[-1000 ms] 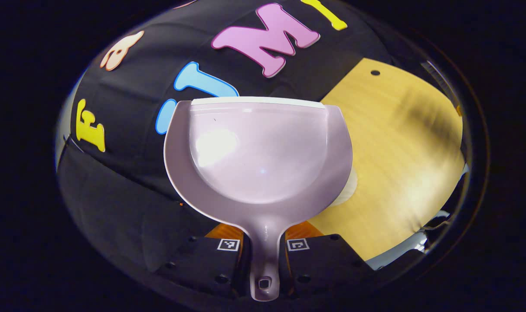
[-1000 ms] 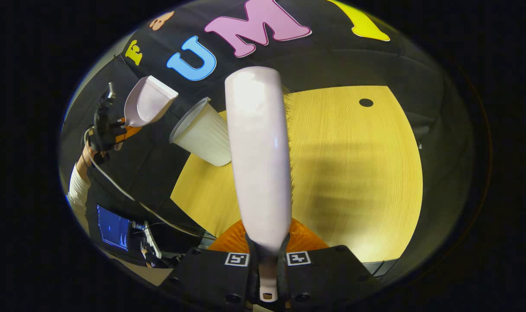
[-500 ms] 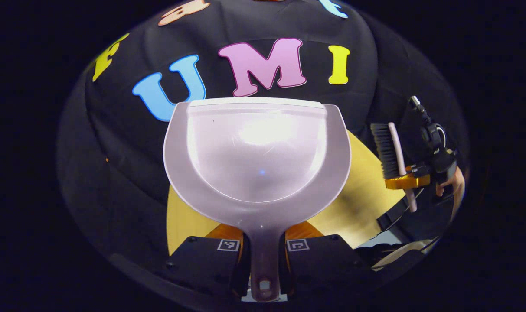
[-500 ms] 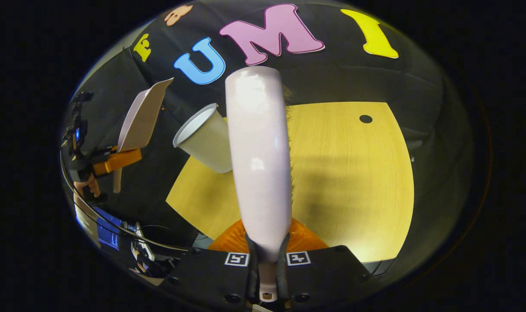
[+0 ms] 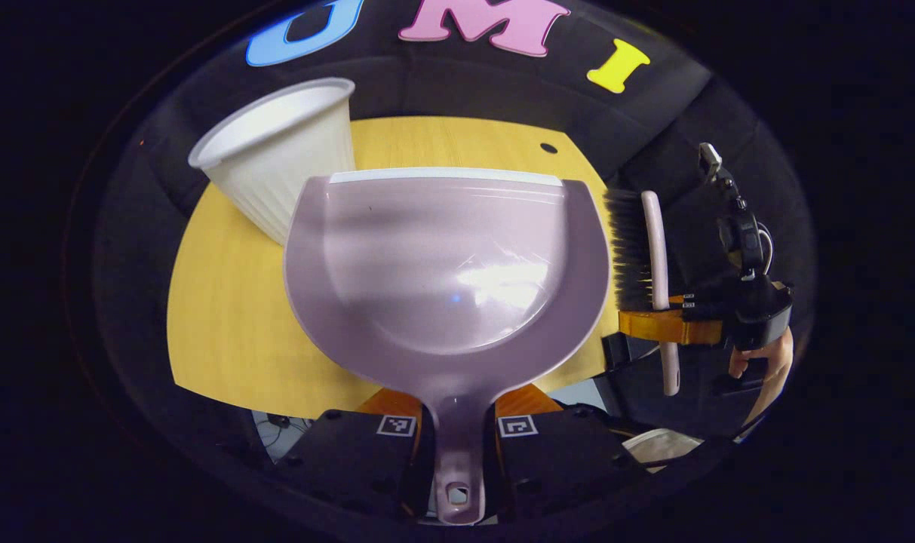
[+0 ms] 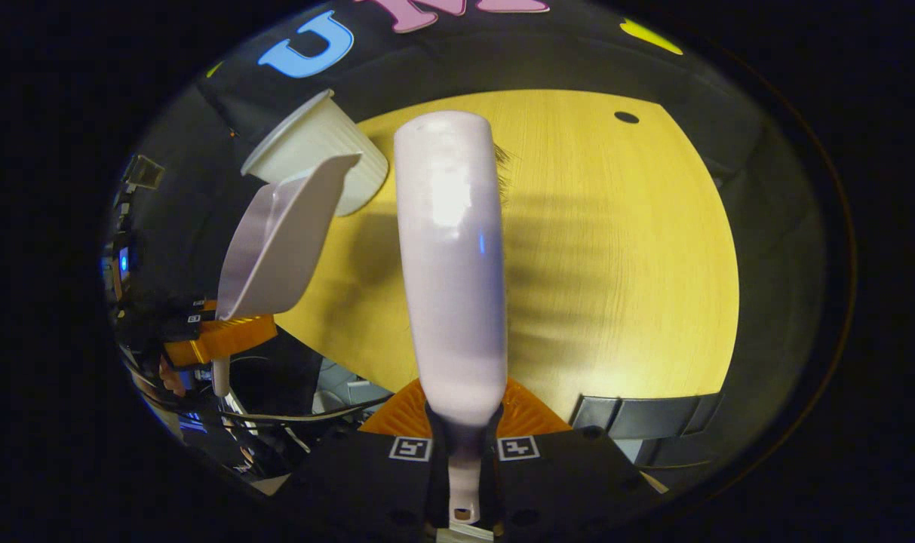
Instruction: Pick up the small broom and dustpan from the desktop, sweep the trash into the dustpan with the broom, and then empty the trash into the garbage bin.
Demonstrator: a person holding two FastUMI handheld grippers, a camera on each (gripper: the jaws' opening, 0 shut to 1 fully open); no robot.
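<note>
Glossy smooth plastic dustpan (image 5: 447,256) and broom (image 6: 451,264) back; matt wood-grain surface (image 6: 615,249); ribbed matt white cup (image 5: 284,154).

Wooden desk (image 5: 223,324), rounded outline, small dark hole (image 5: 548,148) near its far edge at 1 o'clock. Cables (image 6: 306,422) and a lit blue screen (image 6: 124,262) below the desk edge, 8 o'clock in the right gripper view.

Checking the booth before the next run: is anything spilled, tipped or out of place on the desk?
Nothing stands out. The white bin stands near the desk's far left edge, the dustpan looks empty, and no trash shows on the wood.
</note>
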